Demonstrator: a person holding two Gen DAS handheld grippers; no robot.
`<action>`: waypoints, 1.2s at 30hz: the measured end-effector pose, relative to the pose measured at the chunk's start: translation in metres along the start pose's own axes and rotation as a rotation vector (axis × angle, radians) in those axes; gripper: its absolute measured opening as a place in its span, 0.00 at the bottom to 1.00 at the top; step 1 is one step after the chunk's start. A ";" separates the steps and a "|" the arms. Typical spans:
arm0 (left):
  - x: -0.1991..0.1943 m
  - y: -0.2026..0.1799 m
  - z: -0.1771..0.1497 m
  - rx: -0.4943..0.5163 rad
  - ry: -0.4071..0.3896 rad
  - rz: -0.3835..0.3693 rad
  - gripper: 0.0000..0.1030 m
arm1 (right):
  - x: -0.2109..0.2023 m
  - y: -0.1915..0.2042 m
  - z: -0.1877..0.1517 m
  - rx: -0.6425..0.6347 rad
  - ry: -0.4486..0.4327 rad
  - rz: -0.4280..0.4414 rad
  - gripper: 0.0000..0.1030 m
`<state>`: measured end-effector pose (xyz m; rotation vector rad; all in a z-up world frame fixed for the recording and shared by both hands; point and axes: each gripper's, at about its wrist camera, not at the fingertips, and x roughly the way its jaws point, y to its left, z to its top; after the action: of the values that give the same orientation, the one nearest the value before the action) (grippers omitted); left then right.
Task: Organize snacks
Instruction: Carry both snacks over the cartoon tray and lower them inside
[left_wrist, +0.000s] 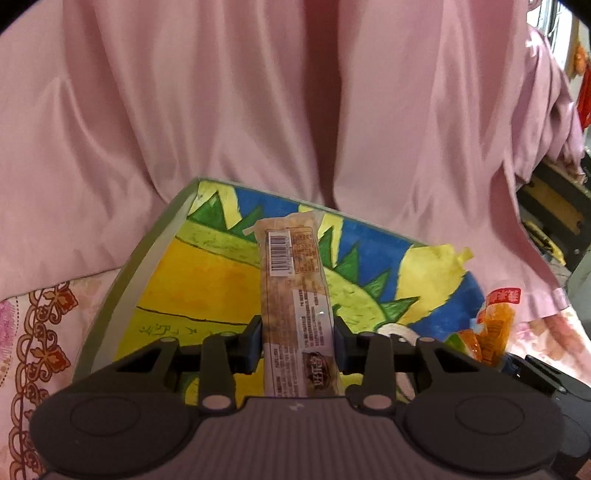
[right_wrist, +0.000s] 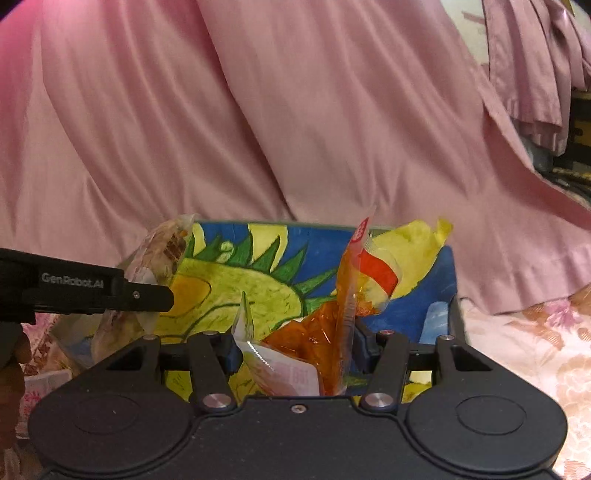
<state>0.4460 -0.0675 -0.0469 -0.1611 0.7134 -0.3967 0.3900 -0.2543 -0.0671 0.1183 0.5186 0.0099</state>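
A shallow box (left_wrist: 122, 280) painted with a yellow, green and blue sunflower lies on a floral cloth, also in the right wrist view (right_wrist: 448, 295). My left gripper (left_wrist: 298, 339) is shut on a long clear-wrapped brown snack bar (left_wrist: 291, 280) and holds it over the box. My right gripper (right_wrist: 295, 350) is shut on a crinkly orange and red snack packet (right_wrist: 340, 314) over the box's right part. That packet also shows in the left wrist view (left_wrist: 491, 325). The left gripper and its bar (right_wrist: 155, 266) appear at the left of the right wrist view.
A pink satin curtain (left_wrist: 258, 92) hangs right behind the box. The floral tablecloth (right_wrist: 535, 350) spreads to the right and left (left_wrist: 33, 332). Dark furniture with yellow parts (left_wrist: 554, 210) stands at the far right.
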 end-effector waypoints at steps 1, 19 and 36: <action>0.003 0.001 -0.001 -0.001 0.007 0.003 0.40 | 0.003 0.000 0.000 0.004 0.008 0.001 0.55; 0.019 0.011 -0.006 -0.050 0.086 0.004 0.45 | 0.018 0.000 -0.007 -0.001 0.102 0.009 0.68; -0.081 0.004 0.006 -0.048 -0.089 0.022 0.91 | -0.060 0.005 0.028 -0.051 -0.083 0.023 0.99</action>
<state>0.3959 -0.0313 0.0058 -0.2148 0.6367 -0.3493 0.3520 -0.2545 -0.0125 0.0747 0.4336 0.0403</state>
